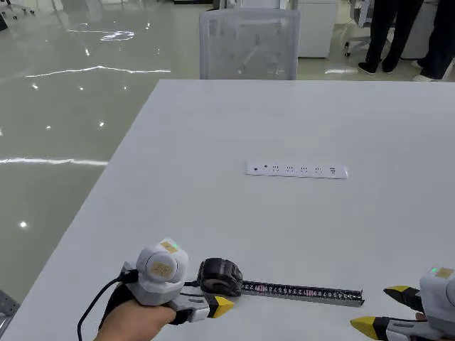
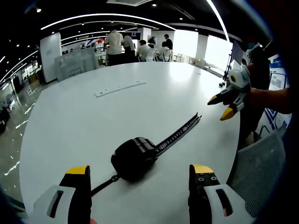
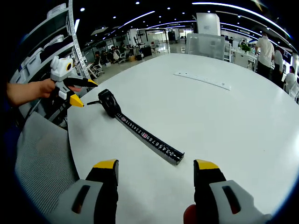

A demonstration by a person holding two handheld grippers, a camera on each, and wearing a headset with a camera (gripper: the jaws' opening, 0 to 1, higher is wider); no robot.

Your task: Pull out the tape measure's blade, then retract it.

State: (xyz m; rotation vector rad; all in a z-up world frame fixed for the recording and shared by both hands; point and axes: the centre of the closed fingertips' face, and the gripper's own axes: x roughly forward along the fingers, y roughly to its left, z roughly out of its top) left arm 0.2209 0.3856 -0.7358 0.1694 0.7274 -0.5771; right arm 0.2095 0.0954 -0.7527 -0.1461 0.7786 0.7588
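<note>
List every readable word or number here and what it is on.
"2 3 4 5 6 7 8 9": on the tape blade, near its free end, right gripper view.
Blade numbers nearer the case: too blurred.
Power strip markings: too small to read.

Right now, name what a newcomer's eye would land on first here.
The round black tape measure lies near the front edge of the white table, its dark numbered blade pulled out flat. The open left tool sits at its case, the open right tool near the blade's tip; a long white power strip lies farther back.
</note>
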